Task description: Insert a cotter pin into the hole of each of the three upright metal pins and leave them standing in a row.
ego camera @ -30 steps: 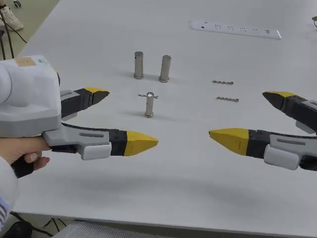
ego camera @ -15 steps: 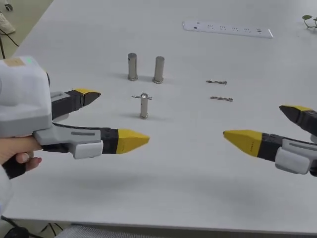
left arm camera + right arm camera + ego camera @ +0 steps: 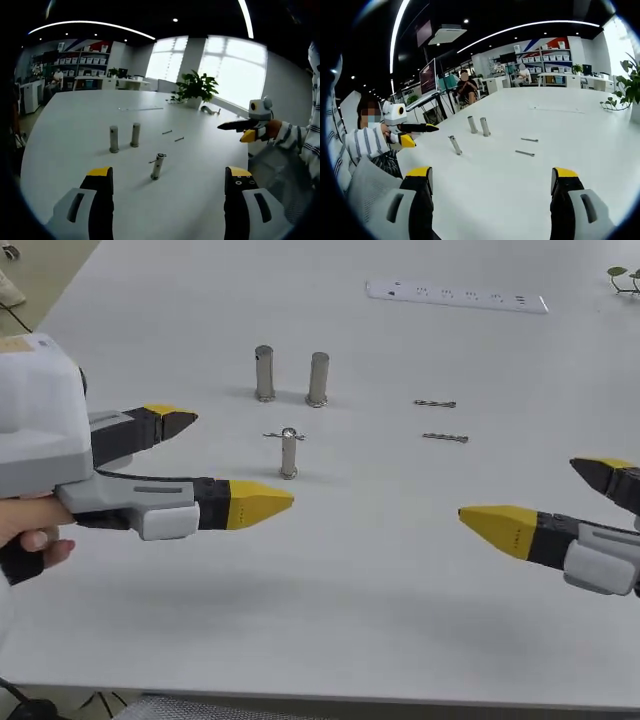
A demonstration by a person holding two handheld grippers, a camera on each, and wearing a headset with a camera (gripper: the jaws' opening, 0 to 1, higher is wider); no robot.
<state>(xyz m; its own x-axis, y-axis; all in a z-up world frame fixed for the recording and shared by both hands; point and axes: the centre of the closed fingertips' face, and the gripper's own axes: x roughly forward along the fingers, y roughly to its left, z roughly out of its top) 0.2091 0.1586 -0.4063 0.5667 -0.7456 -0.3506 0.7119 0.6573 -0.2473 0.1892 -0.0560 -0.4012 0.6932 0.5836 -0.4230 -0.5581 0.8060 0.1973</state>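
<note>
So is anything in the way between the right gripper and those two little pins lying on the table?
Nothing visible. The open right gripper has only bare table between it and the nearer cotter pin and the farther cotter pin. Bare table also lies between them and the two empty upright pins.

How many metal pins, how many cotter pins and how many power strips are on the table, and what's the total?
Metal pins: 3
Cotter pins: 3 (two lying loose, one through the front pin)
Power strip: 1
Total: 7
</note>
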